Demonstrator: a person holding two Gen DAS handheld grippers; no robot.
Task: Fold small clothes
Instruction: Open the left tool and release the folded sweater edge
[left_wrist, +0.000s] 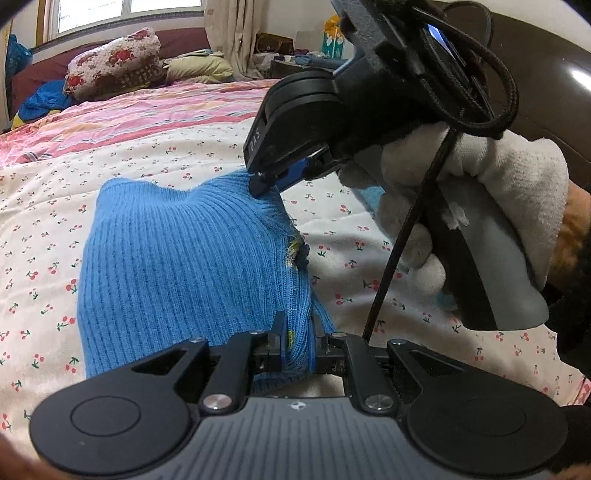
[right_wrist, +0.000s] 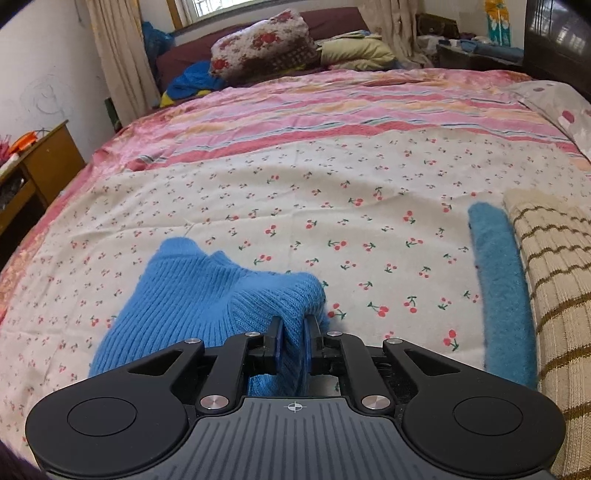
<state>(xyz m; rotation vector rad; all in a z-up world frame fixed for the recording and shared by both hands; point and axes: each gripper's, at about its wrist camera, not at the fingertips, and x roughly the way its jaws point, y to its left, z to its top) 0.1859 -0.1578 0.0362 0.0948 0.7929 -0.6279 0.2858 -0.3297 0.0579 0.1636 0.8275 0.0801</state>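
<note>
Daylight comes in from the window (left_wrist: 92, 14) at the upper left of my left view, and again at top centre of my right view, blown out white in both. The room is evenly bright, with soft shadows on the cherry-print sheet (right_wrist: 332, 206) in the right view. Glare streaks the dark headboard (left_wrist: 554, 74) at upper right. Both views bend strongly at the edges, with black corners. Far objects look slightly soft.
</note>
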